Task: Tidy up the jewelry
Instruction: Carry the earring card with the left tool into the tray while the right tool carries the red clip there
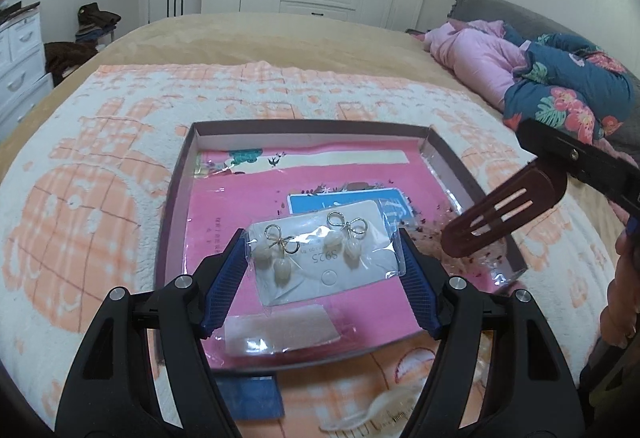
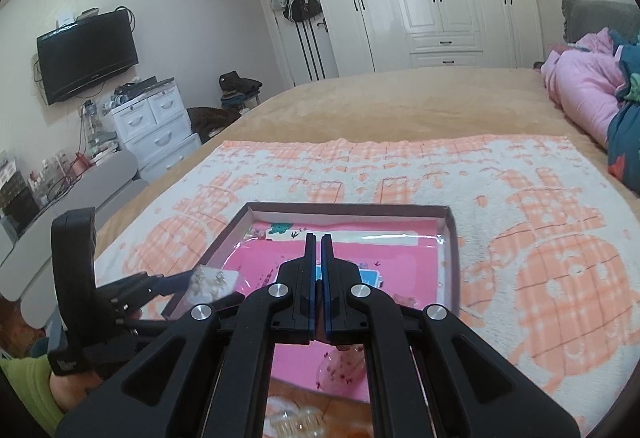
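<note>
The shallow box [image 1: 182, 173] holds a pink sheet. Above it, the left gripper [image 1: 322, 258] clamps a bagged earring card [image 1: 320, 258] between its fingers. The right gripper [image 2: 318, 238], clenched, pinches a brown hair clip [image 1: 504, 209] just right of that card.

Between our left gripper's [image 1: 322, 270] ribbed blue pads sits a matt grey card of gold-wire pearl earrings [image 1: 320, 258] in glossy clear plastic. Below lies a shallow cardboard tray [image 1: 172, 197] with shiny pink lining, on a fluffy peach-and-white blanket [image 1: 100, 177].
</note>
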The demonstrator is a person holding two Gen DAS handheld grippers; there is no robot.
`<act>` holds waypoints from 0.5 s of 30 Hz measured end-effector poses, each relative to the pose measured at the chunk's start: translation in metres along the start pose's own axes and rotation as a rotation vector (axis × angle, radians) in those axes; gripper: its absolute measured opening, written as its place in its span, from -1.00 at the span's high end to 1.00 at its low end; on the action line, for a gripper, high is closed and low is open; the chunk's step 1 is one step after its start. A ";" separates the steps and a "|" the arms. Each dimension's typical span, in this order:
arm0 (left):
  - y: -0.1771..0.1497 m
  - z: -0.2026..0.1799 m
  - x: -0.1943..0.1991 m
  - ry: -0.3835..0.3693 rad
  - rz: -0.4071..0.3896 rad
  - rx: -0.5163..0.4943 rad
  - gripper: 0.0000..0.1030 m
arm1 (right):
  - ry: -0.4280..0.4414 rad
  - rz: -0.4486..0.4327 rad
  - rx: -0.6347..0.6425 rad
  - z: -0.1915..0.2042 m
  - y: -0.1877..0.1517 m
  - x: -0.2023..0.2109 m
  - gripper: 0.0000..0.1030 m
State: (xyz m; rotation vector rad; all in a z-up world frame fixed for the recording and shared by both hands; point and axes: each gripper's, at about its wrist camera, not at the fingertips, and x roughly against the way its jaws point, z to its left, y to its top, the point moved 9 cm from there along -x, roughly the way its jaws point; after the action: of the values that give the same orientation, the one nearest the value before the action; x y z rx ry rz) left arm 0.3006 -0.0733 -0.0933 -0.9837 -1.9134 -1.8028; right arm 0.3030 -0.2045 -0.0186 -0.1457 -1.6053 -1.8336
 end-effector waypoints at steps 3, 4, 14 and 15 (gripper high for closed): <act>-0.003 0.002 -0.008 0.009 0.014 -0.008 -0.22 | 0.015 0.012 -0.017 0.001 -0.001 -0.013 0.94; -0.003 0.003 -0.010 0.013 0.016 -0.009 -0.22 | 0.023 0.015 -0.024 0.001 -0.002 -0.017 0.94; -0.009 0.007 -0.022 0.024 0.037 -0.018 -0.22 | 0.046 0.045 -0.121 -0.017 -0.011 -0.042 0.94; -0.009 0.006 -0.022 0.022 0.038 -0.018 -0.22 | 0.043 0.050 -0.131 -0.021 -0.012 -0.043 0.94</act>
State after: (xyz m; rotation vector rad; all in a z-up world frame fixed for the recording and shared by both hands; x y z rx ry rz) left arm 0.3116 -0.0723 -0.1156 -0.9948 -1.8561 -1.8052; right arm 0.3359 -0.2053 -0.0553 -0.2022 -1.4404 -1.8903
